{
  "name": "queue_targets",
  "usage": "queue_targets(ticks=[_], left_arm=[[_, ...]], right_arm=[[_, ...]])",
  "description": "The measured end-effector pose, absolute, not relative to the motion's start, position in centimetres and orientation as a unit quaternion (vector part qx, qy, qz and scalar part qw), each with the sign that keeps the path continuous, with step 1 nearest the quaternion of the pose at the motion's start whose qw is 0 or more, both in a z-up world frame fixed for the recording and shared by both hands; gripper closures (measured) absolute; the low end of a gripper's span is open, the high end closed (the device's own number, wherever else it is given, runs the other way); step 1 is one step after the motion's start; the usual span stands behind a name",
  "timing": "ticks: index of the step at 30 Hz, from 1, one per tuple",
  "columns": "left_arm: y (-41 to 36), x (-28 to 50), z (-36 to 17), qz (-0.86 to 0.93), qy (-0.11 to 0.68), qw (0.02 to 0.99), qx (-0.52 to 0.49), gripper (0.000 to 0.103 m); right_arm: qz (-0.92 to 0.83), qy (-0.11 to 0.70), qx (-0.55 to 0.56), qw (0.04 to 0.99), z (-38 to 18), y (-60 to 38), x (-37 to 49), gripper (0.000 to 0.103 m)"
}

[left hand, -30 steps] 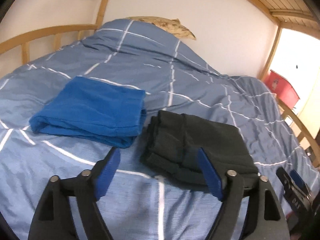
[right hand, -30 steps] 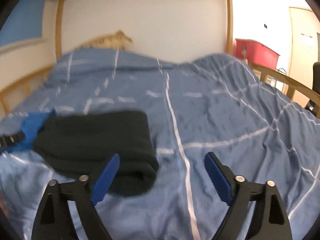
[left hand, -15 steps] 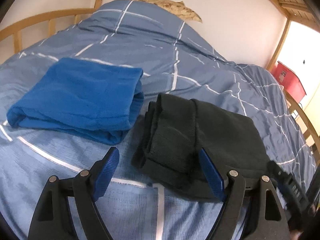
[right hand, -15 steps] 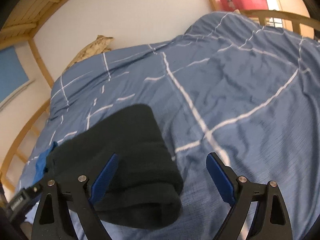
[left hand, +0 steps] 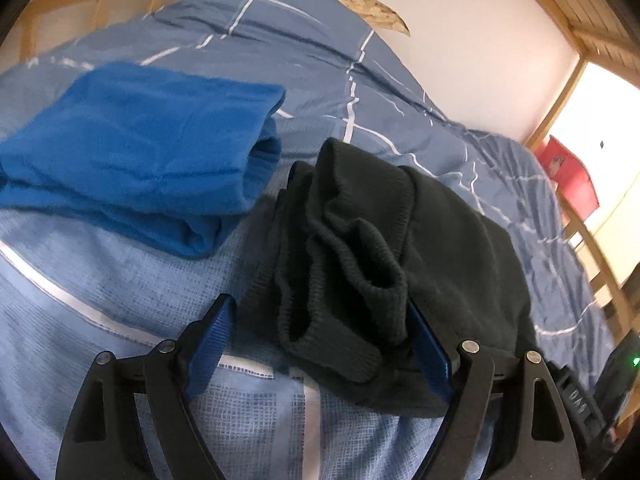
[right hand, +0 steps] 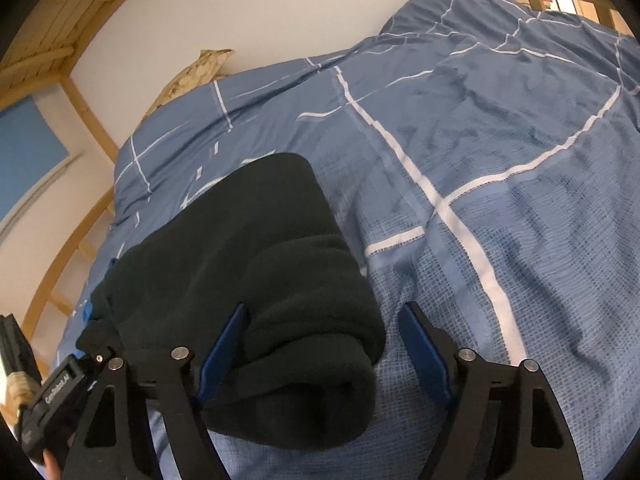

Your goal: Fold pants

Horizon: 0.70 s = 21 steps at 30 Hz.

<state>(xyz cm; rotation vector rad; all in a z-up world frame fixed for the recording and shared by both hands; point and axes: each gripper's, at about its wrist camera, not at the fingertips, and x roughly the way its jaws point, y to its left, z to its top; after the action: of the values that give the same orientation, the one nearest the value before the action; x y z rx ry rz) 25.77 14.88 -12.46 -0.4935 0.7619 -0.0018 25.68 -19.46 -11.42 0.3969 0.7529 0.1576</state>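
Bed; fingers wide round pants

Black pants: thick matt fleece, ribbed knit cuffs. Blue garment: soft matt fleece. Duvet: woven cotton-like cloth, fine grid texture, creased. Bed frame: pale unpainted wood. Gripper fingers: matt black, probably plastic; metal rivets.
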Motion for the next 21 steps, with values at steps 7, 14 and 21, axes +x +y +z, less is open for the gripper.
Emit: queue_targets(ticks=[7, 14, 21], left_arm=[[16.1, 25.9, -13.7, -0.034, 0.365, 0.883, -0.295, 0.031], [15.8, 25.8, -13.1, -0.032, 0.362, 0.884, -0.292, 0.044], [14.7, 25.9, -10.6, -0.017, 0.353, 0.902, -0.249, 0.058]], right_arm=[[0.079, 0.367, 0.156, 0.914, -11.4, -18.0, 25.6, 0.036], [0.087, 0.365, 0.162, 0.913, -11.4, -18.3, 25.6, 0.042], [0.097, 0.341, 0.154, 0.922, -9.8, -18.2, 25.0, 0.063]])
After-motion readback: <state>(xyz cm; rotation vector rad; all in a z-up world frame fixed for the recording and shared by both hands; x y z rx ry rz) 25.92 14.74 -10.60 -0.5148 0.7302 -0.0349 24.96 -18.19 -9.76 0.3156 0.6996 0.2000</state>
